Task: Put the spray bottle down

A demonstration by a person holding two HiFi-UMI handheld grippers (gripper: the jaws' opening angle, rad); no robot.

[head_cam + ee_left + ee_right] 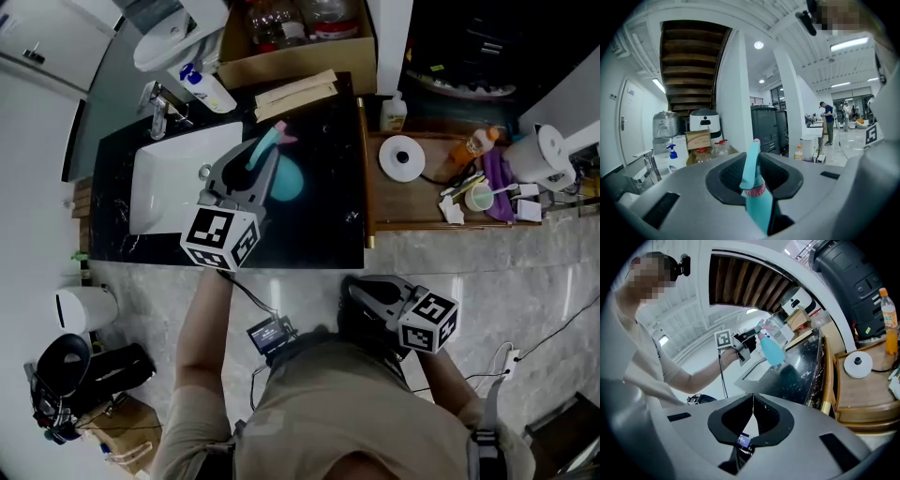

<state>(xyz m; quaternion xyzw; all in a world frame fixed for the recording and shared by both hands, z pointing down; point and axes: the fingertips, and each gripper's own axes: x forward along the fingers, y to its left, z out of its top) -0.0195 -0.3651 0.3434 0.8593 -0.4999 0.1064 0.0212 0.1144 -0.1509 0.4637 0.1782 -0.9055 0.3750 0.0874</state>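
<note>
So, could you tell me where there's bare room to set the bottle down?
The black counter is bare between the sink and its right edge, beneath the spray bottle. Crowded: the cardboard box behind, the cluttered wooden shelf to the right.

Teal spray bottle (287, 180) — black countertop (319, 234)

Teal spray bottle (286, 180), pink nozzle tip, neck clamped in left tongs (262, 161), above black counter (319, 234)

No print can be read anywhere; the label on the cardboard box (698, 139), beyond the left gripper (756, 158) and leftward, is blurred.
</note>
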